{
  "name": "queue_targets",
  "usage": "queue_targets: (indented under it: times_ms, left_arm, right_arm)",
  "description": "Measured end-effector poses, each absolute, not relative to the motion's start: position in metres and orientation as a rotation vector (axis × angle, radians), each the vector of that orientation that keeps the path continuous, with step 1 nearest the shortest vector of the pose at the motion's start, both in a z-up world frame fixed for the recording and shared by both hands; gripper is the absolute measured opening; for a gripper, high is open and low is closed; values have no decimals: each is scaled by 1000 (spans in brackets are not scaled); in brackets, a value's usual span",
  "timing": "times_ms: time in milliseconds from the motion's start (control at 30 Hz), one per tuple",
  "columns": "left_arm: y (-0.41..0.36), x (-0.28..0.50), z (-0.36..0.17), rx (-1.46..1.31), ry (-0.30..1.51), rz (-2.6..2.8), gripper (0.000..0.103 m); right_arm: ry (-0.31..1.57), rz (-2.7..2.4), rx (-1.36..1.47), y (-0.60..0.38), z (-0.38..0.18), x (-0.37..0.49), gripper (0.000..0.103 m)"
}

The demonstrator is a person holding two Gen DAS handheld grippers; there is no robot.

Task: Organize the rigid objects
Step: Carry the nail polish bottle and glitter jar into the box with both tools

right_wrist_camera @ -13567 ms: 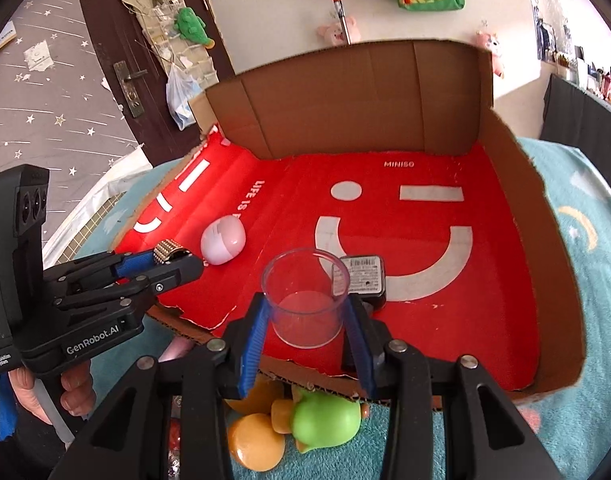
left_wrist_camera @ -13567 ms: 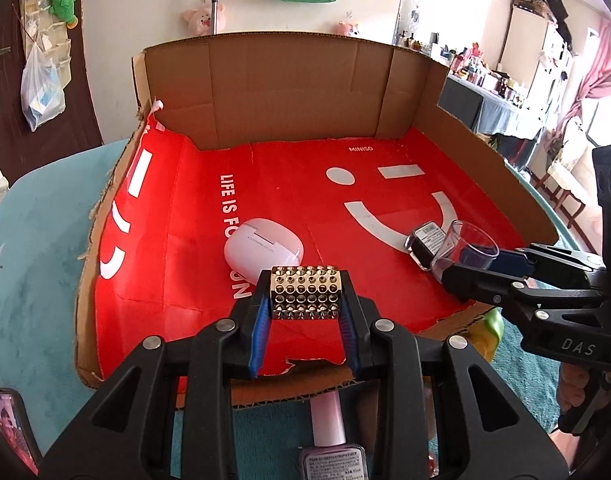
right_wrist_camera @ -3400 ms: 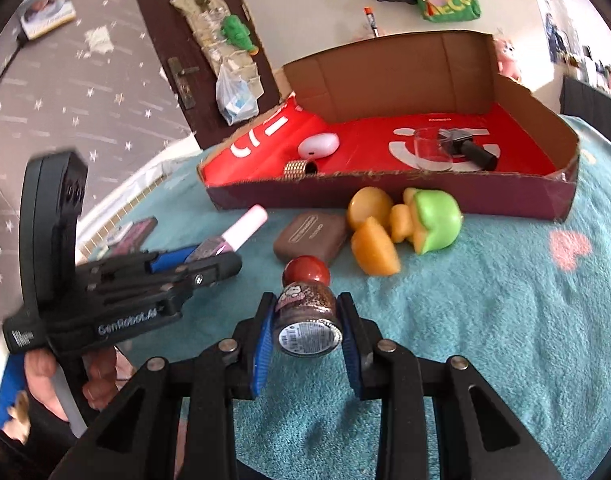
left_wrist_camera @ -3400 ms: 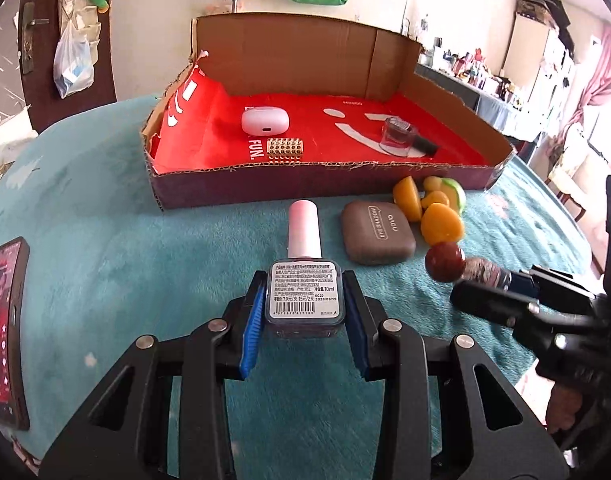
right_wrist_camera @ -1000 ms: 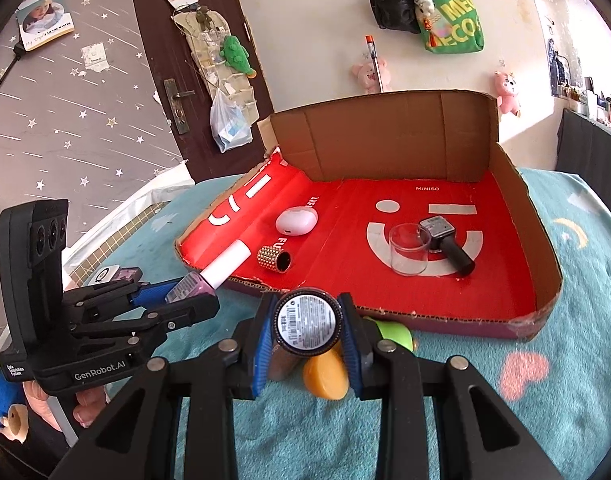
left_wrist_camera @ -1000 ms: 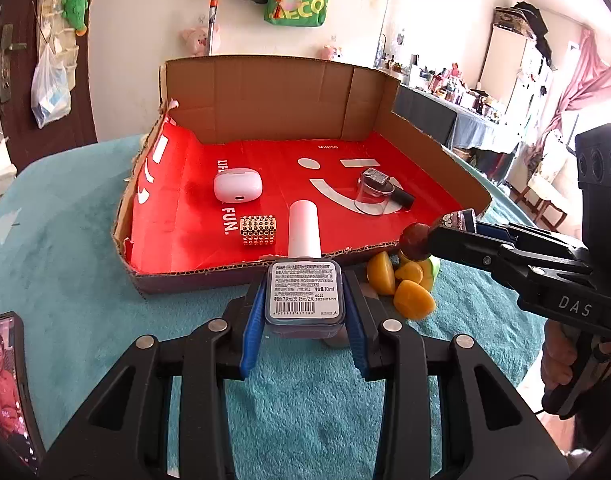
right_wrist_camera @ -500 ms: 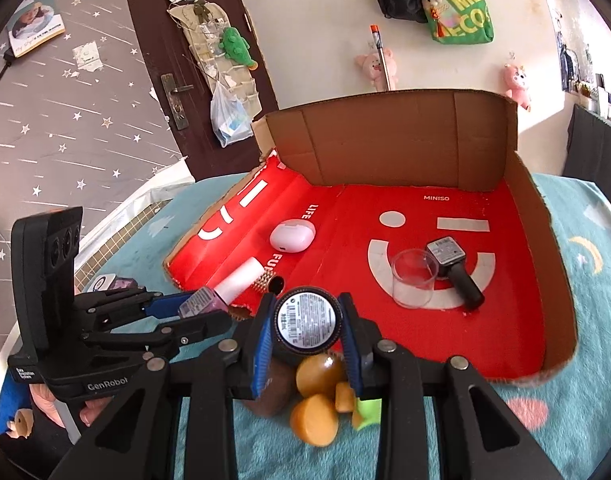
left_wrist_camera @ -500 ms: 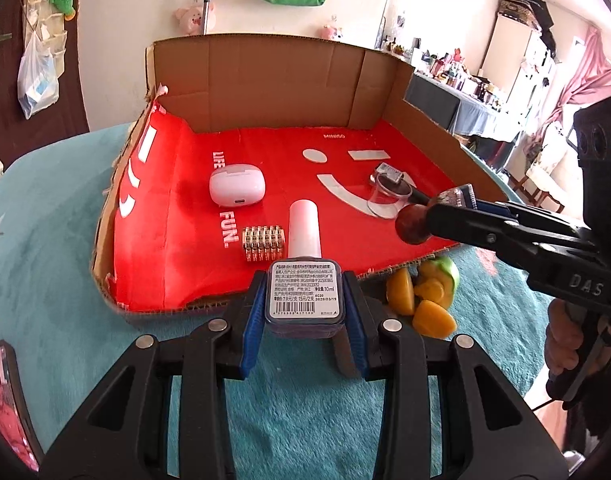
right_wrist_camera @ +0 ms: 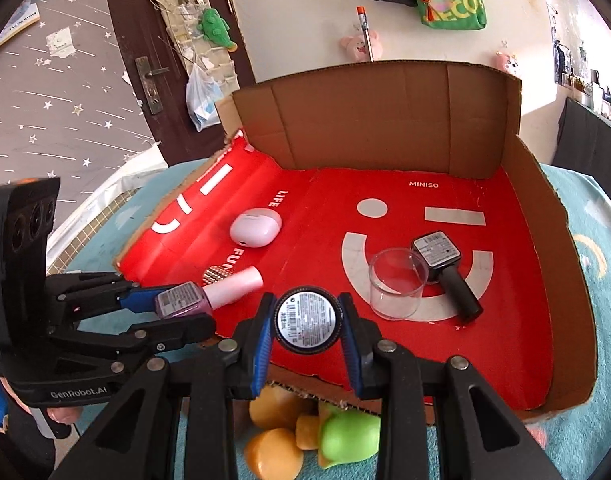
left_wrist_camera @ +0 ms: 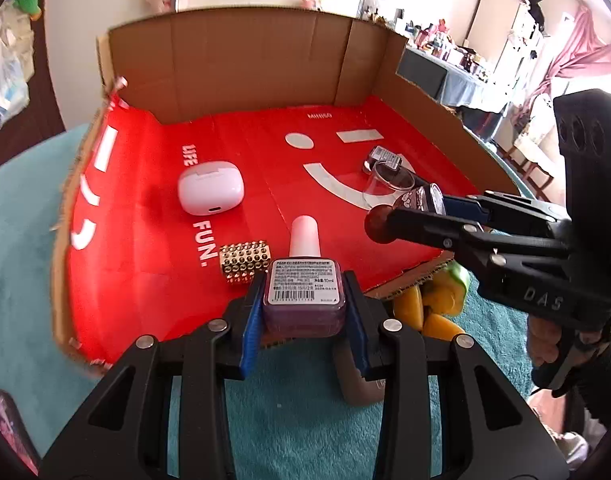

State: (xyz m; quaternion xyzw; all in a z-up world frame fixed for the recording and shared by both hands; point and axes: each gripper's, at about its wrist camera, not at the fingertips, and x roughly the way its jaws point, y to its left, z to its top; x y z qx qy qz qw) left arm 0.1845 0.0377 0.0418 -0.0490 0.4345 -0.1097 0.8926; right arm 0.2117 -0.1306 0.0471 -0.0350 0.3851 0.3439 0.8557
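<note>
A shallow corrugated cardboard tray [left_wrist_camera: 241, 60] with a glossy red printed floor lies ahead of both pairs of jaws. A smooth white oval earbud case [left_wrist_camera: 210, 193] sits well beyond the left gripper [left_wrist_camera: 304, 300], whose jaws pinch a square purple nail polish bottle [left_wrist_camera: 304, 298] with a pale pink cap. A clear cylindrical cup [right_wrist_camera: 397, 283] stands just ahead-right of the right gripper [right_wrist_camera: 307, 326], clamped on a round dark bottle [right_wrist_camera: 307, 322]. A gold studded cylinder [left_wrist_camera: 245, 262] lies just ahead-left of the left jaws.

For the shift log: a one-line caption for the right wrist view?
Right gripper holds a round bottle over the red tray.
</note>
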Motion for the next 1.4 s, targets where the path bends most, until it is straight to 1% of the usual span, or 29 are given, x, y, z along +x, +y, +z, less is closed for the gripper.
queue_targets:
  times_ms: [267,433,733,833,1400]
  left_arm:
    - [48,207,26,-131,980,-227,34]
    - [52,207,24,-159,979,-227,34]
    - [51,207,26,-137,961,-196,34]
    - [53,213,22,-151,978,-196,34]
    - [53,239,20,-99,928,-85,34]
  right_arm:
    - [854,694,-95,-130,35,222,33]
    - [877,691,-92,-134,31,226,33]
    - [852,653,-110,-130,31,231,33]
    - [848,642,-112,-129,31,232,33]
    - [835,592,-96,-130,33,248,33]
